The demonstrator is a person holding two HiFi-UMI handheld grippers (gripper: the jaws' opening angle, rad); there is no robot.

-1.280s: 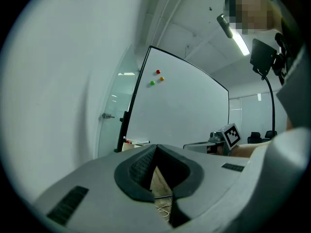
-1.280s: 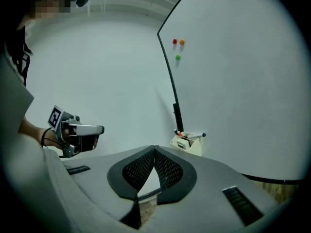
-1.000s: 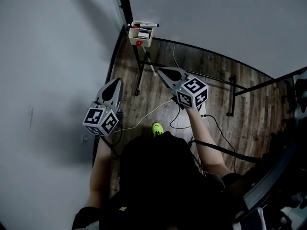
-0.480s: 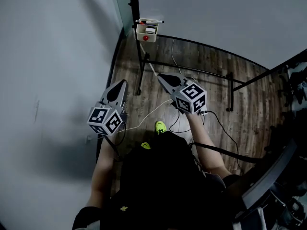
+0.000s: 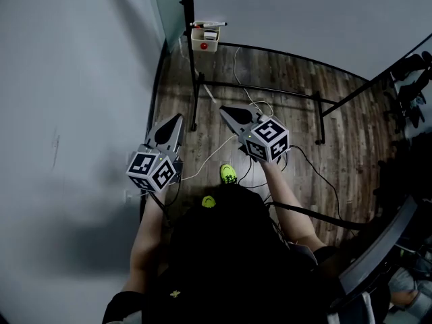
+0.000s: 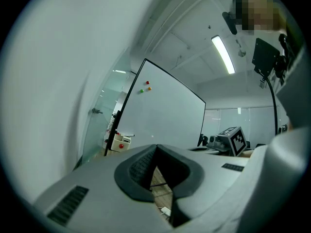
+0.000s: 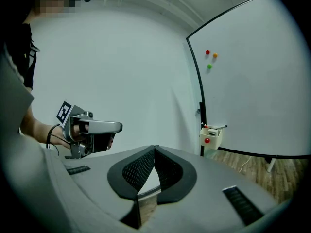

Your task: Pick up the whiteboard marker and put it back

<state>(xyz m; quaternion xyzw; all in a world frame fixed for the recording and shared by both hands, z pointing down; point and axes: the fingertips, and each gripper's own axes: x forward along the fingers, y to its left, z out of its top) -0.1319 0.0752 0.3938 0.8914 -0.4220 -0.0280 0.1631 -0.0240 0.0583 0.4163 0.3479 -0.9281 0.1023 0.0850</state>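
Note:
A whiteboard marker lies across the top of a small cream holder box with a red dot, fixed at the whiteboard's lower left corner. In the right gripper view the marker and box are far ahead to the right. The box is small and distant in the left gripper view. My left gripper and right gripper are held out level over the wood floor, well short of the box. Both are shut and hold nothing.
The whiteboard's black stand legs run across the wood floor, with white and black cables trailing beside the person's green shoes. A grey wall is close on the left. Coloured magnets dot the board.
The person has stepped, and a second green shoe has come into view. Both grippers shifted slightly with the body. The holder box now sits higher in the head view and looks a little smaller.

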